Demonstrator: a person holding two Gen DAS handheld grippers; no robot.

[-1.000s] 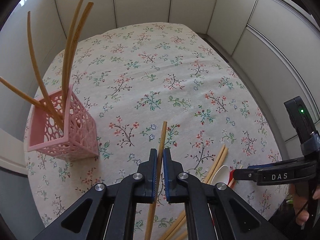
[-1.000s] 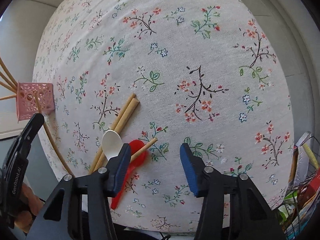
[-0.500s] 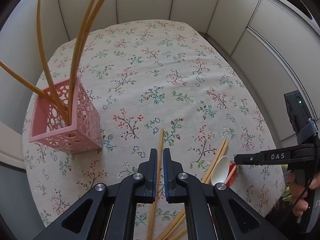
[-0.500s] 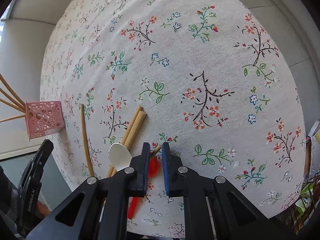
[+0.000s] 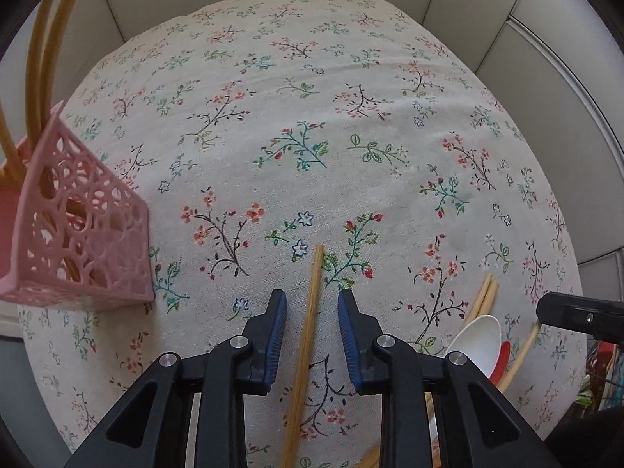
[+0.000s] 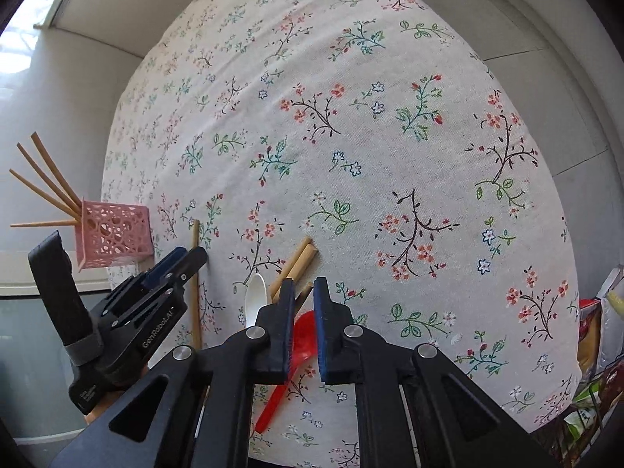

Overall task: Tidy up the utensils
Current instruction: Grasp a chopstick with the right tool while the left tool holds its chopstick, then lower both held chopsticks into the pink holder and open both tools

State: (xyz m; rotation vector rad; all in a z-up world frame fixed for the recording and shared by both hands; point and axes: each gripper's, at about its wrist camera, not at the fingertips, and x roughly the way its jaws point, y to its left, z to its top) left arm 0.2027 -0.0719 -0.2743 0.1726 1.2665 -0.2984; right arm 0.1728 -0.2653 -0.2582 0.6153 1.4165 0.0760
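Note:
My left gripper (image 5: 312,300) points down at the floral tablecloth, its jaws opening. A wooden chopstick (image 5: 306,331) lies flat between them, touched by neither pad; the right wrist view shows the left gripper (image 6: 191,257) over that chopstick (image 6: 195,292). My right gripper (image 6: 304,286) is shut on the end of another chopstick (image 6: 303,297), over a red spoon (image 6: 300,343) and beside a white spoon (image 6: 255,296). Two more chopsticks (image 6: 302,259) lie just beyond. A pink lattice holder (image 5: 78,226) with several chopsticks (image 5: 39,78) stands at the left.
The round table (image 5: 351,117) is ringed by grey wall panels. The holder (image 6: 113,234) sits near the table's left edge. Colourful packets (image 6: 592,331) stand past the right edge. In the left wrist view, the right gripper (image 5: 546,312) reaches in above the white spoon (image 5: 475,343).
My left gripper sank to the cloth and its jaws parted, letting go of the chopstick. My right gripper closed on a chopstick in the pile and rose a little.

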